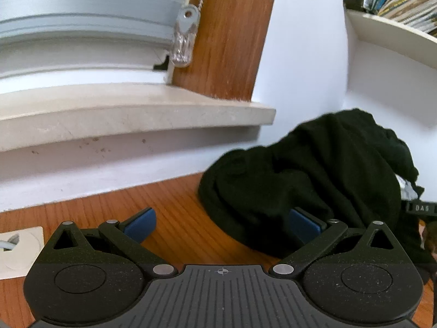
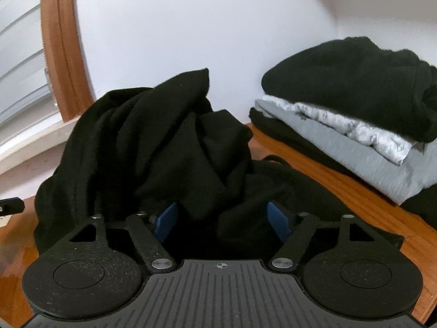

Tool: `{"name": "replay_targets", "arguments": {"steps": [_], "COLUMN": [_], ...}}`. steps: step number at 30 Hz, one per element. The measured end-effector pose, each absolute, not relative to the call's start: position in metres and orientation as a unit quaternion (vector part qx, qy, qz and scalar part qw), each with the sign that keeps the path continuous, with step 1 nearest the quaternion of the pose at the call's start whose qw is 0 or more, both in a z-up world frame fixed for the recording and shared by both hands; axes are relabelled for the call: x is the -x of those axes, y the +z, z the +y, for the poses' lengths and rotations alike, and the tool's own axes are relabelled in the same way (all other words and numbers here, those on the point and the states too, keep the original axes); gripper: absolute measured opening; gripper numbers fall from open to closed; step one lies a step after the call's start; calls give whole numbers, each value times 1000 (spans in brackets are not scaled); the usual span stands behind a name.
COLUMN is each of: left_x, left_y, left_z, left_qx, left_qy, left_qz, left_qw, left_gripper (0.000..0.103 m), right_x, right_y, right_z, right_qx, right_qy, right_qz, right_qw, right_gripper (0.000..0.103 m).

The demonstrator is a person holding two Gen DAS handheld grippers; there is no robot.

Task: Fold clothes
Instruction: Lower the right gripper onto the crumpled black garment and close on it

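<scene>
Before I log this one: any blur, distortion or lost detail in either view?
Left wrist view: fisheye bends the beige stone windowsill; shelf books smeared. Right wrist view: crumpled black garment too dark for fold detail; folded clothes stack slightly soft.

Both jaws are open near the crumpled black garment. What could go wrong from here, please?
1. The black garment is bunched in many layers, so the right gripper, with cloth between its open jaws, may pinch several folds, not one edge.
2. The folded stack lies close beside it; lifting or spreading could drag or topple it.
3. The left gripper has only its right blue pad at the cloth and may close on nothing.
</scene>
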State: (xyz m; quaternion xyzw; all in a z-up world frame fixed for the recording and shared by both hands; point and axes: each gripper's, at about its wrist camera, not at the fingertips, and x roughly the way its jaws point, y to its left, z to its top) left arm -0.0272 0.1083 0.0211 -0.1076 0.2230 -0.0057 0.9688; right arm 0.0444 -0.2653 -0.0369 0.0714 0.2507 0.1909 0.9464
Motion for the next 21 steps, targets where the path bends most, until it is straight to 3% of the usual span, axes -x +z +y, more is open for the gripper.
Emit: {"name": "replay_targets", "arguments": {"steps": [14, 21], "left_x": [27, 25], "left_y": [19, 16], "left_z": [107, 107], "left_qx": [108, 103], "left_qy": [-4, -3], "left_qz": [225, 232], "left_qw": [968, 967], "left_gripper": [103, 103], "right_x": [-50, -33], "right_y": [-42, 3], "right_z": [-277, -263], "right_qx": [-104, -56], "right_qy": [203, 217], "right_qz": [244, 187], "right_qw": [943, 957], "right_gripper": [77, 74]}}
